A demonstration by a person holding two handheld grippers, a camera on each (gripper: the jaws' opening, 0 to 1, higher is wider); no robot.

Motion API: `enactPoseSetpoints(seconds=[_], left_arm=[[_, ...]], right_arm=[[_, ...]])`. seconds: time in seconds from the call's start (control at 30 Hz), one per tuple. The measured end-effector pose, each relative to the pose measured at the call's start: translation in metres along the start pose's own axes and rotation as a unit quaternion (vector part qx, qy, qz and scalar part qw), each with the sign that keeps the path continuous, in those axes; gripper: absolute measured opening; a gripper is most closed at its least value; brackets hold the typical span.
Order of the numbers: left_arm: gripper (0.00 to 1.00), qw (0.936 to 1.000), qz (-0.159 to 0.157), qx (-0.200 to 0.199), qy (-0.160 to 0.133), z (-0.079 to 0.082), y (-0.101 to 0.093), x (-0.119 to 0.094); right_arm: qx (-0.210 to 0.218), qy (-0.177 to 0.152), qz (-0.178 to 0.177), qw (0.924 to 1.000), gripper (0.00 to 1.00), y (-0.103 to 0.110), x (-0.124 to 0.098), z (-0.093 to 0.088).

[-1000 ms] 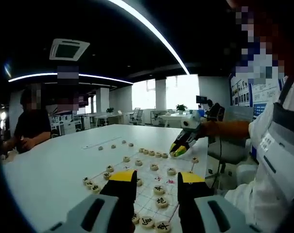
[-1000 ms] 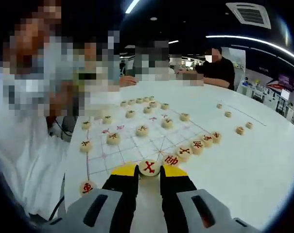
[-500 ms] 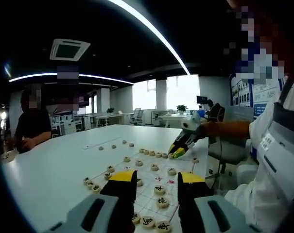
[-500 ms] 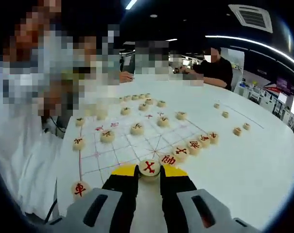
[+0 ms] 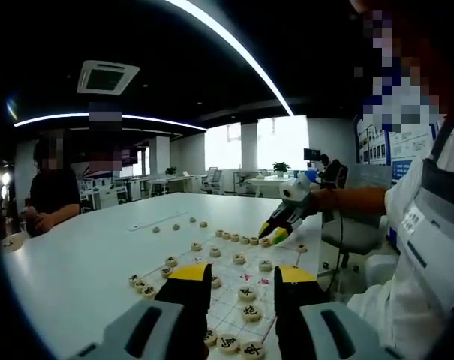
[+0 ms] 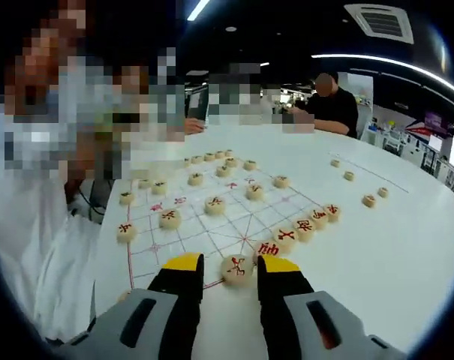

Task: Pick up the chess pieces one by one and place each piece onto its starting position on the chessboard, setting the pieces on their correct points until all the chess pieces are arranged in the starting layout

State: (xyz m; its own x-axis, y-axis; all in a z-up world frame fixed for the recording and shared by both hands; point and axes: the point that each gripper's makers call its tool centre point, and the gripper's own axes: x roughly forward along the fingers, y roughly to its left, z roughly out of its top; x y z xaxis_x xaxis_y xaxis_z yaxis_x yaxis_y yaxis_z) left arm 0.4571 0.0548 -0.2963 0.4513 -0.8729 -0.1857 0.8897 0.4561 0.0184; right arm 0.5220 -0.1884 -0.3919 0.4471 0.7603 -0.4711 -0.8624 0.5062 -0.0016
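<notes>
My right gripper [image 6: 231, 264] stands open at the near edge of the chessboard [image 6: 211, 229]. A round pale piece with a red character [image 6: 236, 269] lies between its jaws, which stand clear of it on both sides. It sits beside a row of red-marked pieces [image 6: 302, 225]. Black-marked pieces [image 6: 211, 157] line the far side. In the left gripper view my left gripper [image 5: 242, 279] hangs open and holds nothing, above the board [image 5: 228, 301]. Across the board, the right gripper [image 5: 274, 234] shows low over the far row.
A few loose pieces [image 6: 369, 201] lie on the white table [image 6: 392, 247] right of the board, and others [image 5: 174, 226] beyond it in the left gripper view. A seated person [image 6: 328, 105] is at the far edge. My body [image 5: 425, 247] is close on the right.
My right gripper has opened and let go of the red-marked piece, which now rests on the board's near row. The left gripper has stayed put.
</notes>
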Motion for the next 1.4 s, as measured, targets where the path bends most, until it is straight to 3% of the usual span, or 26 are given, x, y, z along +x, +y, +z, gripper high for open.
enactPoseSetpoints(seconds=[0.17, 0.6, 0.9, 1.17, 1.27, 1.4], left_arm=[[0.35, 1.0, 0.0, 0.0, -0.001, 0.0, 0.0, 0.0], [0.35, 1.0, -0.001, 0.001, 0.0, 0.0, -0.001, 0.0], [0.35, 1.0, -0.002, 0.0, 0.0, -0.001, -0.001, 0.001], [0.35, 1.0, -0.002, 0.0, 0.0, -0.001, -0.001, 0.001], [0.35, 1.0, -0.001, -0.001, -0.001, 0.0, 0.0, 0.0], [0.35, 1.0, -0.001, -0.001, 0.001, -0.002, 0.0, 0.0]], right_arm=[[0.015, -0.017, -0.009, 0.9997, 0.36, -0.007, -0.005, 0.005], [0.042, -0.037, -0.041, 0.9976, 0.33, -0.028, -0.014, 0.01], [0.072, -0.041, -0.11, 0.9905, 0.33, -0.075, -0.013, 0.01], [0.073, -0.039, -0.145, 0.9859, 0.32, -0.115, 0.006, 0.018], [0.069, -0.024, -0.165, 0.9836, 0.32, -0.135, 0.017, 0.018], [0.078, -0.036, -0.183, 0.9794, 0.32, -0.161, 0.028, 0.029]])
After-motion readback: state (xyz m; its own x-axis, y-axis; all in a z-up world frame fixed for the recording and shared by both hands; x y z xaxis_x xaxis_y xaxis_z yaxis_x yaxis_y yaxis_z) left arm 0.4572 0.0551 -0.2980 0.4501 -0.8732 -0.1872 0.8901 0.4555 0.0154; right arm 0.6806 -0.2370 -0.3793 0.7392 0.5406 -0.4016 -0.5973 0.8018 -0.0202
